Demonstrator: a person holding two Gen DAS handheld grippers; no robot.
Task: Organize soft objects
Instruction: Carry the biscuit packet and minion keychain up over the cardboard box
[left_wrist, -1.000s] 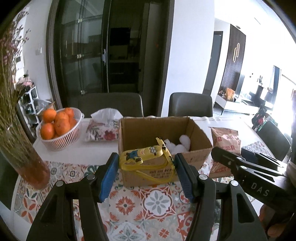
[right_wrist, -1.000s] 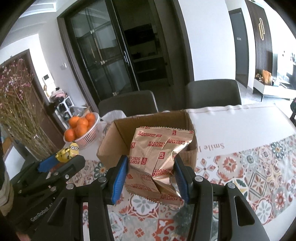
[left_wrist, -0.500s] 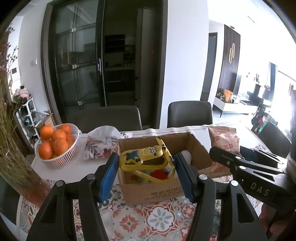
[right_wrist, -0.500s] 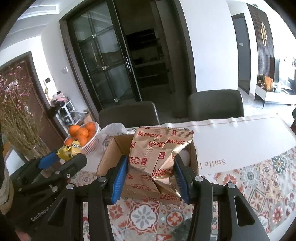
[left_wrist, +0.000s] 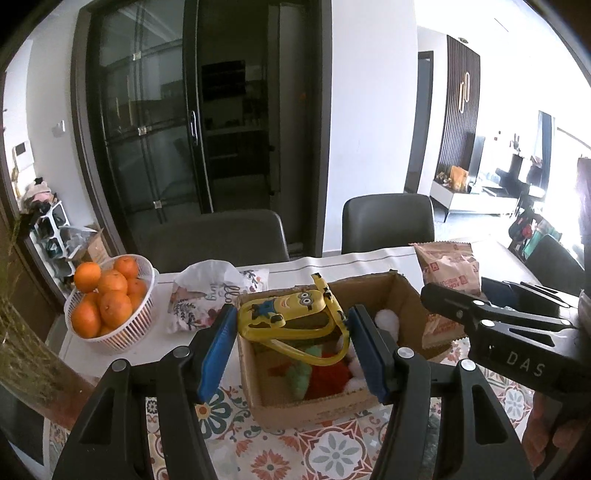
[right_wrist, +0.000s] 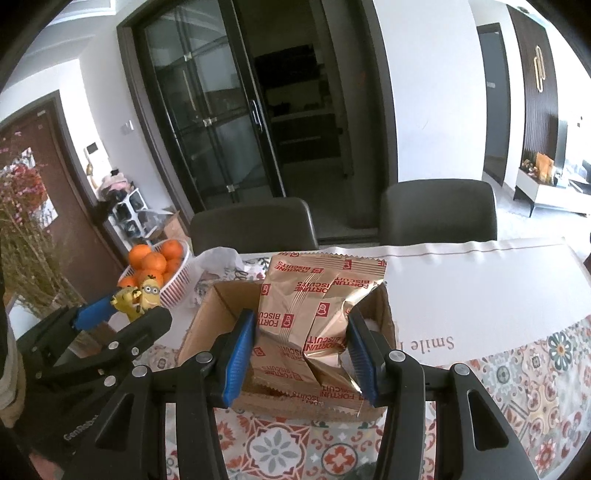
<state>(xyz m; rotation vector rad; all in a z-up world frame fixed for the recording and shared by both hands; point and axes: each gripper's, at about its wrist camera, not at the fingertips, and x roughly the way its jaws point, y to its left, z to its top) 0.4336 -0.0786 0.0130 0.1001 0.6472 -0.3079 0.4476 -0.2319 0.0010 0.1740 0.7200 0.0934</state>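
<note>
My left gripper (left_wrist: 293, 347) is shut on a yellow minion pouch (left_wrist: 286, 313) with a loop strap, held above the open cardboard box (left_wrist: 321, 406). The box holds red, green and white soft toys (left_wrist: 325, 373). My right gripper (right_wrist: 301, 358) is shut on a gold fortune biscuit bag (right_wrist: 314, 317), held over the same box (right_wrist: 207, 325). The left gripper with the pouch (right_wrist: 142, 295) shows at the left of the right wrist view. The right gripper and bag (left_wrist: 448, 273) show at the right of the left wrist view.
A white basket of oranges (left_wrist: 107, 306) and a floral tissue pack (left_wrist: 207, 295) stand left of the box on the patterned tablecloth (left_wrist: 332, 450). A vase of dried flowers (left_wrist: 22, 354) is at the near left. Two dark chairs (right_wrist: 437, 210) stand behind the table.
Both grippers have risen and tilted so the box's inside shows. The pouch and the biscuit bag have moved from in front of the box to above its opening. Both stay gripped.
</note>
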